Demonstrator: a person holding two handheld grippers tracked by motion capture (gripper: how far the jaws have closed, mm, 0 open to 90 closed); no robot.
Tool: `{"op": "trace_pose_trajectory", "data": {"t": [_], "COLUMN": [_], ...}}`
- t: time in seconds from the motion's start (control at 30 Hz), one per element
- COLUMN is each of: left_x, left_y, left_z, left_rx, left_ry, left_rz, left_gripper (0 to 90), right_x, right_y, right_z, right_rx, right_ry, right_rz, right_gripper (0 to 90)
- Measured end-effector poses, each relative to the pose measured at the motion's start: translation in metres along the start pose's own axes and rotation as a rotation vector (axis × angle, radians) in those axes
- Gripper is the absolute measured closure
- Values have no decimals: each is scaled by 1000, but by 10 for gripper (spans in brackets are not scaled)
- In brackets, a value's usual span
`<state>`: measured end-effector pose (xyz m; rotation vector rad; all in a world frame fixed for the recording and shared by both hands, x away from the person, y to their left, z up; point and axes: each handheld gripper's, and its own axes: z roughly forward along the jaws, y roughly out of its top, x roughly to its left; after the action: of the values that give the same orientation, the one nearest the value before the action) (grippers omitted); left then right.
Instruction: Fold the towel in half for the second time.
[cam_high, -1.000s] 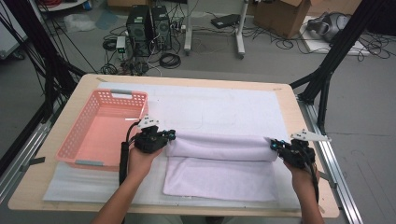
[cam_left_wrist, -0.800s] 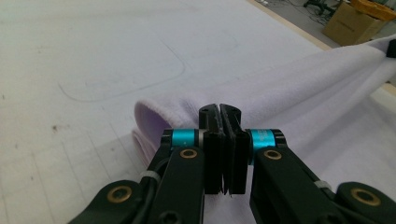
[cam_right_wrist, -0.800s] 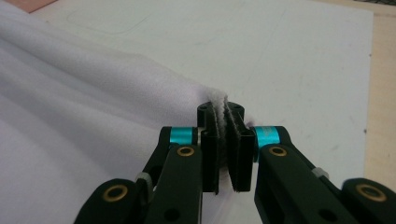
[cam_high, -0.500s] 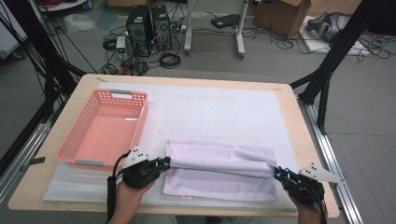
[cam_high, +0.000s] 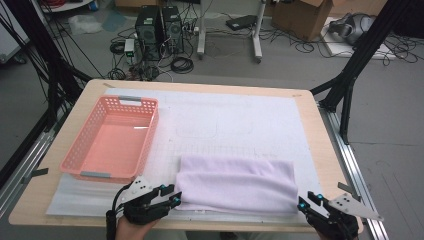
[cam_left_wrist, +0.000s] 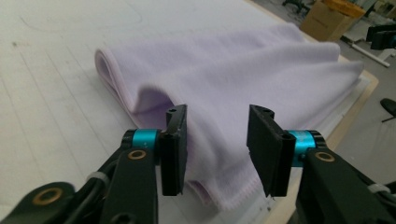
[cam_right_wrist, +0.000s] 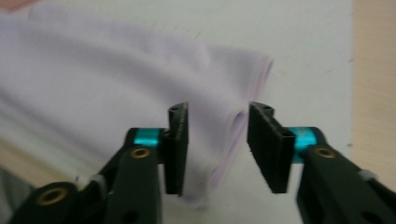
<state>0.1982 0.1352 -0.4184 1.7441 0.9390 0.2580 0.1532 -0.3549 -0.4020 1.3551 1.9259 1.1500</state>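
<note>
From the high view, the folded lilac towel (cam_high: 237, 184) is lying near the worktop's (cam_high: 325, 160) front edge, beside a pink basket (cam_high: 112, 142), with the left tongs (cam_high: 172, 196) and right tongs (cam_high: 303, 201) sitting at its corners. In the left gripper view, the released tongs are straddling a soft, limp corner, probably the best hold. In the right gripper view, the tongs are gaping around the layered edge.
</note>
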Motion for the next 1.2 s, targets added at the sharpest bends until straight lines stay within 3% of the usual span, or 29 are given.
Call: {"op": "trace_pose_trajectory", "data": {"t": [0.07,0.13,0.23,0.4,0.57,0.67,0.8,0.83,0.93,0.97,1.0,1.03,1.07,1.13,1.2], "left_x": [4,7,15,34,53,64,68,69,69,71,73,75,74,74,78], "left_y": [8,16,30,42,43,41,37,35,34,34,34,34,34,37,39], "left_z": [3,7,18,44,71,87,102,105,106,105,105,105,106,108,111], "left_rx": [-15,-37,-26,46,126,174,220,241,226,228,224,224,216,162,113], "left_ry": [-7,7,11,64,135,151,125,121,116,120,115,77,82,98,120], "left_rz": [-9,-10,-16,-50,-75,-99,-89,-79,-65,-60,-58,-79,-73,-83,-121], "left_gripper": [512,502,500,516,515,481,447,439,448,472,555,692,753,802,810], "right_x": [-4,-6,-11,-18,-34,-40,-46,-47,-48,-49,-51,-53,-54,-56,-61], "right_y": [7,14,22,29,32,32,33,32,31,31,30,30,30,32,34], "right_z": [0,8,30,63,82,100,121,126,132,132,132,132,132,133,135], "right_rx": [-28,-18,16,86,125,174,203,213,223,222,218,212,211,197,160], "right_ry": [-17,-21,-23,-8,-29,-18,31,47,86,93,104,145,159,163,159], "right_rz": [10,-10,-15,-11,13,13,46,43,31,36,46,56,62,45,69], "right_gripper": [564,603,621,628,630,621,451,458,511,538,643,747,783,811,815]}}
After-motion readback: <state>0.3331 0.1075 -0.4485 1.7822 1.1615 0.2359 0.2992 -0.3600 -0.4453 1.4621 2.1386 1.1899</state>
